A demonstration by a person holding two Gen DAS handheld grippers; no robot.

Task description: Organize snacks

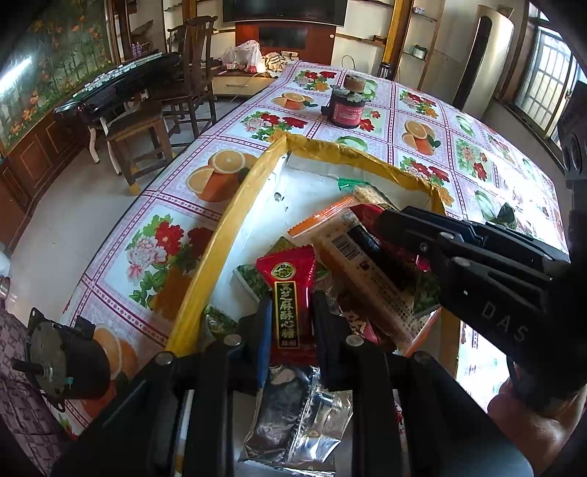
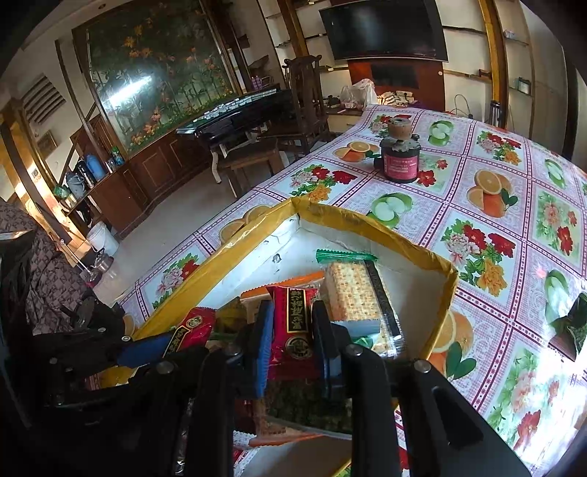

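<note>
2 red candy packets, 1 clamped between each gripper's fingers, over box (image 1: pixel 220 205)

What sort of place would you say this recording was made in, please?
Most likely a home living or dining room: a table under a flowered tablecloth, a wall-mounted television, and wooden chairs beside a dark mahjong table.

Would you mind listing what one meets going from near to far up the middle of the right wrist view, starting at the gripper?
Right gripper shut on a red candy packet → cracker pack → yellow-taped far wall of the box → dark jar on the floral tablecloth → television.
</note>
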